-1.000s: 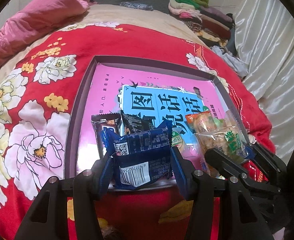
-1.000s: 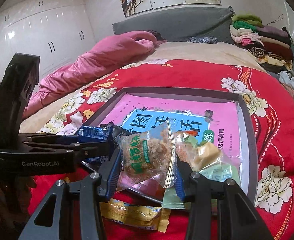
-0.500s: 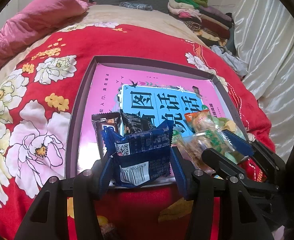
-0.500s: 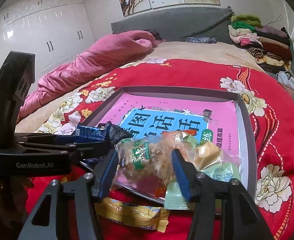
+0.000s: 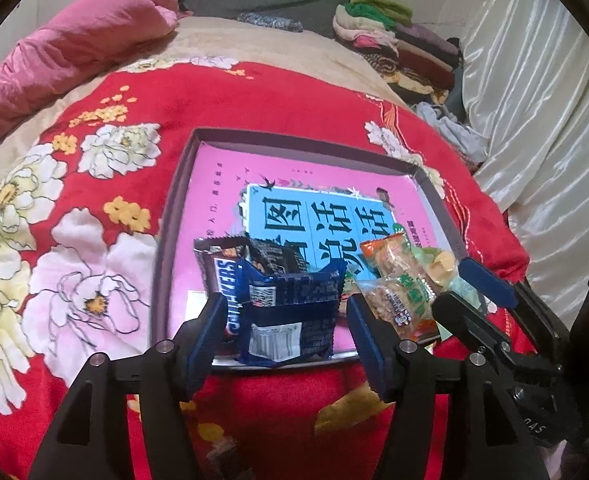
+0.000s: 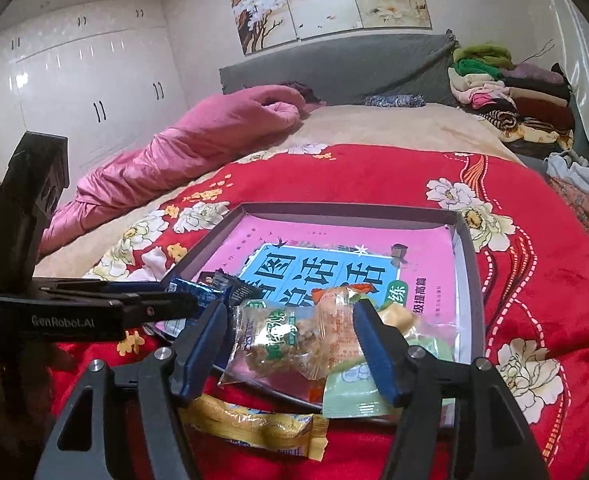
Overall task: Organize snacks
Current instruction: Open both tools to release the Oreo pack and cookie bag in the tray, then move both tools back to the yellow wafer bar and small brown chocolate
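Ahead of the left hand-held gripper [image 5: 286, 316], glossy crinkled foil is seen on the blue snack packet [image 5: 290, 312]. Clear shiny plastic wraps the snack [image 6: 290, 340] between the right hand-held gripper [image 6: 290, 344] fingers. A plush red bedspread [image 5: 254, 104] and glossy pink book cover [image 6: 334, 240] lie beyond.

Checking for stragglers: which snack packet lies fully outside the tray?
The yellow packet on the red blanket, just in front of the tray; the others overlap the tray.
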